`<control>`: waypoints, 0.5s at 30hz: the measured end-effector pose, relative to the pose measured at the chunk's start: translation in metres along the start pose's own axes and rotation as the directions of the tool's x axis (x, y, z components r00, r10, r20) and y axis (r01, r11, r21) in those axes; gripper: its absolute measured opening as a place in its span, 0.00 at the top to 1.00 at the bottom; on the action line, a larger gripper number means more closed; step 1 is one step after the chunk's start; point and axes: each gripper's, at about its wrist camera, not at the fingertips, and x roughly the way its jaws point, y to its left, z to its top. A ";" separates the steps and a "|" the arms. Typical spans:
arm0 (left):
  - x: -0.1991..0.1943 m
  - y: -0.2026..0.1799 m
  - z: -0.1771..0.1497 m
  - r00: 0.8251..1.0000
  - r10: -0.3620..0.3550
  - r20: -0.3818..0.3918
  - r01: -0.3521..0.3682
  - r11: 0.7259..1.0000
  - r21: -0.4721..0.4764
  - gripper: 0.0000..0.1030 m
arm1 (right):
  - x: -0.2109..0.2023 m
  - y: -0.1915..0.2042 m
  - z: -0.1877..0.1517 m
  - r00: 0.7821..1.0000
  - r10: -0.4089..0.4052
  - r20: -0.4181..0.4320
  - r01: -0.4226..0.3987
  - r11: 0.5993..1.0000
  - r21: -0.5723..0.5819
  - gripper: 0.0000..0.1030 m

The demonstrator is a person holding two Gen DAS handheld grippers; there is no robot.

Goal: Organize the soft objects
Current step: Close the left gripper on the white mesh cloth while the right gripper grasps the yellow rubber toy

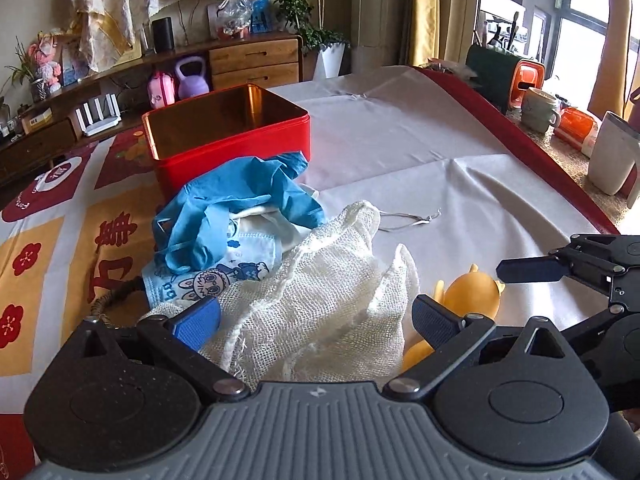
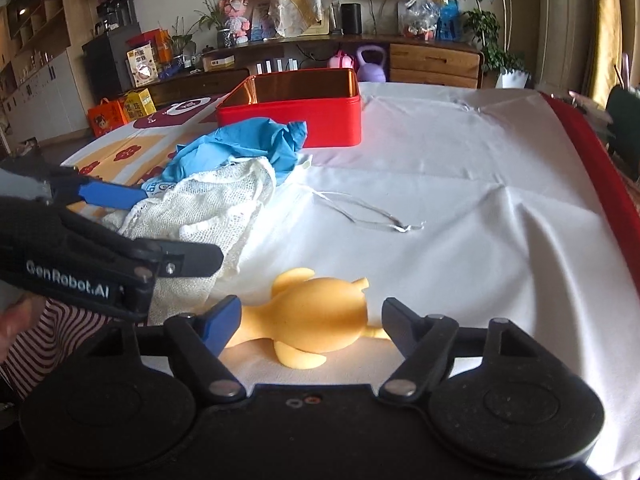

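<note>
Your red box [image 1: 228, 136] looks empty; the gauze cloth [image 1: 320, 304], blue glove [image 1: 240, 196] and yellow toy [image 2: 316, 316] lie on the bench [image 2: 460, 184]; your left claw [image 1: 316, 320] and right claw [image 2: 312, 324] stand apart, so nearly everything remains.

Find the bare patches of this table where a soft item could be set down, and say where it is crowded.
Free: the white cloth between the red tin, the loose string and the red table edge. The red tin looks empty inside. Crowded: the heap of blue gloves, mesh cloth and yellow toy by both grippers.

A white-clothed table [image 2: 460, 152] bears a red tin [image 2: 296, 114], a soft pile [image 1: 280, 264], and a yellow toy [image 2: 320, 316].
</note>
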 end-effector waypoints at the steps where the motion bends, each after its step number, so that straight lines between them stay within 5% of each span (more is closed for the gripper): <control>1: 0.002 -0.001 -0.001 1.000 0.000 -0.003 0.000 1.000 0.004 0.01 | 0.001 -0.002 0.000 1.000 0.007 -0.003 -0.007 1.000 0.011 0.29; 5: 0.004 0.000 -0.003 1.000 -0.012 -0.011 0.012 1.000 -0.011 0.15 | 0.000 -0.005 -0.001 1.000 0.031 -0.002 -0.031 0.999 0.042 0.41; 13: 0.004 0.006 -0.005 1.000 0.001 -0.008 -0.002 1.000 -0.022 0.67 | -0.001 -0.008 0.000 0.999 0.032 0.006 -0.032 0.995 0.097 0.61; 15: 0.002 0.006 -0.005 1.000 -0.008 0.004 0.008 1.000 -0.020 0.73 | -0.002 -0.008 -0.001 0.999 0.031 0.009 -0.031 0.994 0.103 0.64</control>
